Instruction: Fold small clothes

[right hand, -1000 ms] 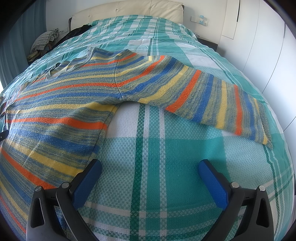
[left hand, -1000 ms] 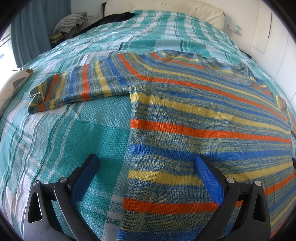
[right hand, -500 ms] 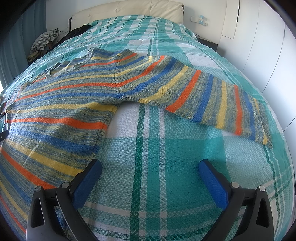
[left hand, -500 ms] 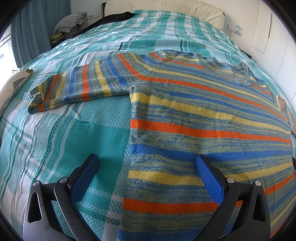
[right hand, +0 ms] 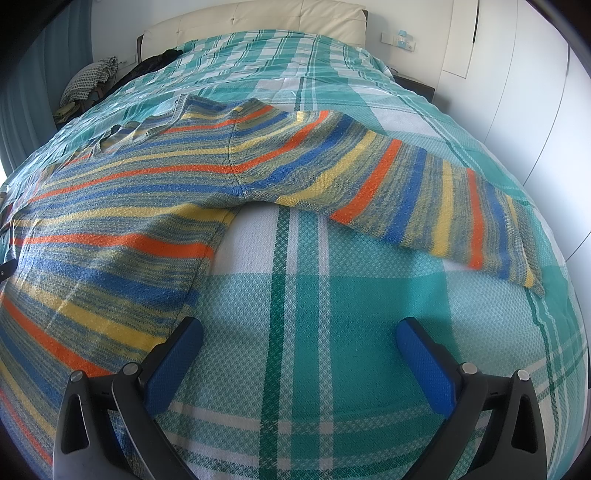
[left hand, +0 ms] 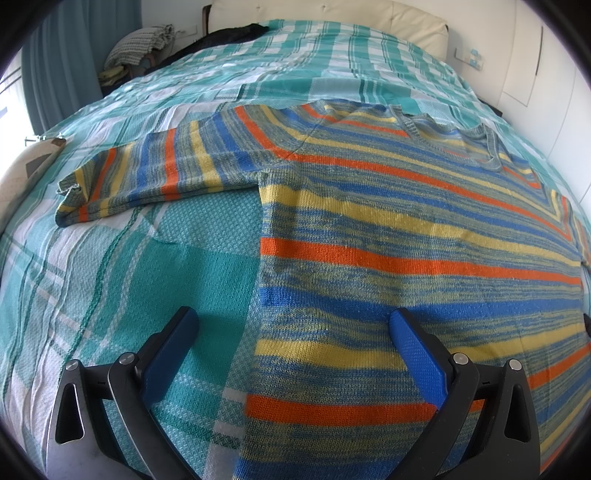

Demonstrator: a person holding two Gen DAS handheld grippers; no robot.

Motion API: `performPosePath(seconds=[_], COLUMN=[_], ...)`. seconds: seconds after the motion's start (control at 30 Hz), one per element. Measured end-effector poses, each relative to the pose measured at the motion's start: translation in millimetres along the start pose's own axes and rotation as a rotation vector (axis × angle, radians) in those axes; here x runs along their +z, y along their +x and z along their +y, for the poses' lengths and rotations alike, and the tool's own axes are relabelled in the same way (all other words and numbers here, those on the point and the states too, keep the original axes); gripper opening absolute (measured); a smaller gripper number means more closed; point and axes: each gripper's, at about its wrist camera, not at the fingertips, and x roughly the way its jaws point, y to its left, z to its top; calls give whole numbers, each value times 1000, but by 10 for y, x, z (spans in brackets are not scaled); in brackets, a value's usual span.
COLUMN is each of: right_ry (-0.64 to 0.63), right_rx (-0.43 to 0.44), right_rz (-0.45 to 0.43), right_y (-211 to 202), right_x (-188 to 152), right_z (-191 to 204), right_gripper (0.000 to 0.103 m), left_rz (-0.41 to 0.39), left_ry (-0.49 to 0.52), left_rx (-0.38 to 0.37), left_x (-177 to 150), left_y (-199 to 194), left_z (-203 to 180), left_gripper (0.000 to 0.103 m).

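Observation:
A knitted sweater [left hand: 388, 229] with blue, yellow, orange and grey-green stripes lies flat on the bed, both sleeves spread out. Its left sleeve [left hand: 147, 177] reaches out to the left in the left wrist view. Its right sleeve [right hand: 424, 199] reaches out to the right in the right wrist view. My left gripper [left hand: 293, 325] is open and empty, straddling the sweater's left side edge near the hem. My right gripper [right hand: 299, 332] is open and empty over the bedspread, just right of the sweater's body [right hand: 110, 236].
The bed is covered by a teal, white and green plaid spread [right hand: 332, 295]. A cream headboard [right hand: 258, 18] stands at the far end. Dark clothes [left hand: 229, 35] and a knitted bundle [left hand: 140, 44] lie at the far left. White cabinet doors [right hand: 535, 74] are close on the right.

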Motion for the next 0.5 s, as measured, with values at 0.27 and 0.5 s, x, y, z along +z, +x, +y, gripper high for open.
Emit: performPosePath(seconds=[0.27,0.5], right_ry=[0,0], right_rx=[0,0], right_rz=[0,0], right_y=[0,-1], right_x=[0,-1], right_z=[1,-5], right_gripper=[103,103], left_rz=[0,0], left_ry=[0,0], left_rx=[0,0], left_x=[0,0], left_y=[1,2], left_z=[-1,-1], left_gripper=[103,103])
